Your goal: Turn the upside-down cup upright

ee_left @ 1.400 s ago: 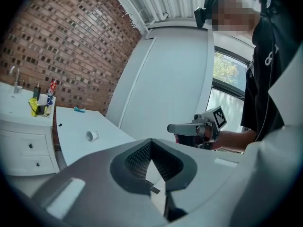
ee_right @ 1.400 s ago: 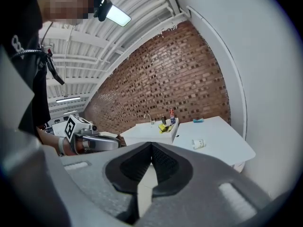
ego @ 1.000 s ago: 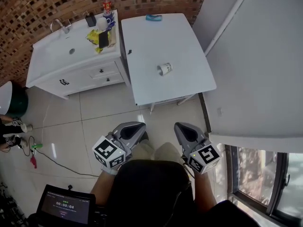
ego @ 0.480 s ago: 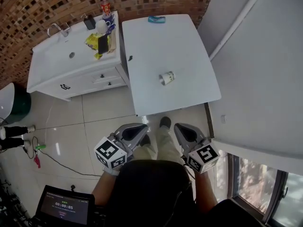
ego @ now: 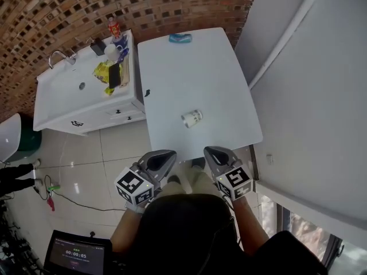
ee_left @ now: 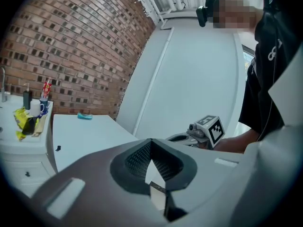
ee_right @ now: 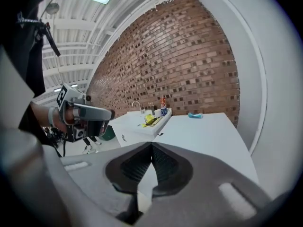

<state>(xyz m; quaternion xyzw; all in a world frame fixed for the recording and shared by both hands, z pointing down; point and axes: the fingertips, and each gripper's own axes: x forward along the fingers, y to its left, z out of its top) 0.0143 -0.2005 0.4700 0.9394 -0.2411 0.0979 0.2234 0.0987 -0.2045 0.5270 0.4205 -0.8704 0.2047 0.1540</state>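
**Head view.** The white table [ego: 195, 67] is the landmark. The cup [ego: 192, 118] sits on the table's near half, clear of all edges. It looks to be lying on its side rather than standing, though that is not certain at this size. A blue object [ego: 180, 37] lies at the table's far end. The sink cabinet [ego: 74, 105] stands against the table's left side, with bottles and packets clustered on its top beside the table. The left gripper [ego: 165, 157] and right gripper [ego: 213, 153] are both at the table's near edge, side by side. Both are short of the cup and neither touches it.

**Left gripper view.** The jaws are closed tip to tip with nothing between them. The table [ee_left: 85, 136] runs ahead and to the left, with the blue object [ee_left: 85, 116] at its far end. The right gripper [ee_left: 201, 131] is alongside, on the table's near side.

**Right gripper view.** The jaws are pressed together and empty. The table [ee_right: 203, 131] stretches ahead, with the blue object [ee_right: 195, 115] at its far end. The left gripper [ee_right: 87, 115] is held off the table's near left corner.
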